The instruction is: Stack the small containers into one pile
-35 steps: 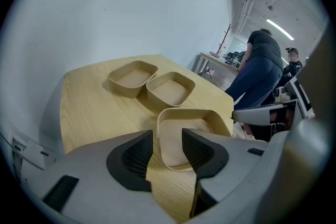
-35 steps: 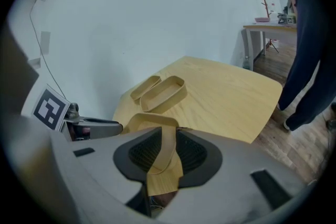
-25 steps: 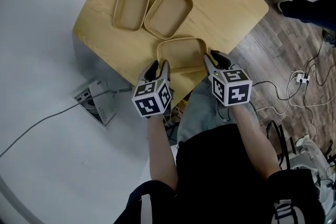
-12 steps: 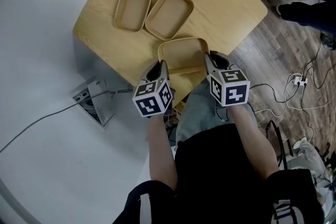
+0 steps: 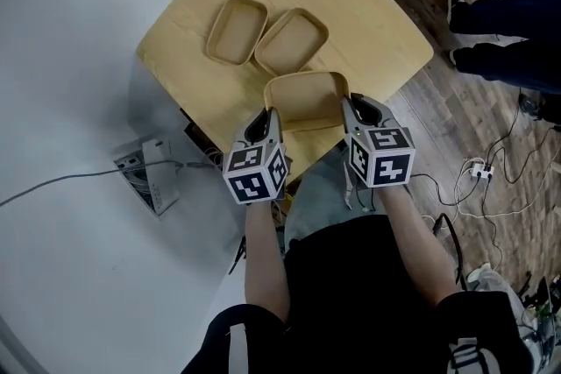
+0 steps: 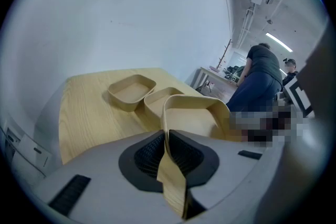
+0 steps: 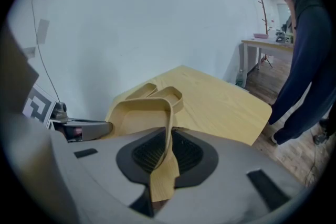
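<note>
Three shallow wooden containers are on the round-cornered wooden table. Two lie side by side at the far side, the left one touching the right one. The near container is at the table's front edge, held between both grippers. My left gripper is shut on its left wall. My right gripper is shut on its right wall. In the right gripper view the near container lies in front of the other two. I cannot tell whether it is off the table.
A grey box with a cable sits on the floor left of the table. A person's legs are at the right, on the wooden floor. Cables and a plug strip lie on the floor at the right.
The left gripper's jaws have closed on the near container's left wall. The right gripper keeps its hold. The head view has shifted, so the table now sits a little further right and lower.
</note>
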Demonstrator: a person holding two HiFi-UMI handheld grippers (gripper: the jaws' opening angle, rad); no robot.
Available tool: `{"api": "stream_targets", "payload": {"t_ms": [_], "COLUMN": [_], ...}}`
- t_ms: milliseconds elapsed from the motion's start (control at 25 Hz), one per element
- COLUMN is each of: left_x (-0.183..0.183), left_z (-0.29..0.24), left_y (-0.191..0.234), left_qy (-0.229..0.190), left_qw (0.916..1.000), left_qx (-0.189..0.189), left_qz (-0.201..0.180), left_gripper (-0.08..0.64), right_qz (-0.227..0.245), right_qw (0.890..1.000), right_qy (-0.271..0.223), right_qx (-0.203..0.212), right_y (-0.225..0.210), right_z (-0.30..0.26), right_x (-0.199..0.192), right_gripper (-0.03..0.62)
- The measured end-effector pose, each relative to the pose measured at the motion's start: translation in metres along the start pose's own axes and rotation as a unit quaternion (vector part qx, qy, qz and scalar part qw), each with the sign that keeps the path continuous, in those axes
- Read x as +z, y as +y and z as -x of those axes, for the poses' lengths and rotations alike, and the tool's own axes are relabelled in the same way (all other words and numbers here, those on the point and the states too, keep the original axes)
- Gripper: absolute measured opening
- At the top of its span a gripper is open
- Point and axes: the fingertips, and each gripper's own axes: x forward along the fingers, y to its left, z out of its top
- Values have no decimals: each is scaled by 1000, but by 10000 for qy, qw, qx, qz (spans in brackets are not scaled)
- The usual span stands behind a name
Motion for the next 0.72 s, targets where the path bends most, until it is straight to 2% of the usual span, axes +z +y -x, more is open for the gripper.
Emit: {"api": "stream_targets", "payload": {"t_ms": [400,720], "left_x": [26,47], "left_z": [27,48], "left_y": [-14,-5], "left_qy": [-611,-1067], "left_qw": [9981,9939], "left_qx": [-21,47], "left_qz": [120,290], "left_gripper": [43,43], "right_qz": [593,987], "right_qw": [9977,9937], "right_qy": [-300,-528], "right_qx": [-113,3], "right_y": [8,29], "right_z": [20,23], "right_x": [43,72], "right_gripper": [38,37]}}
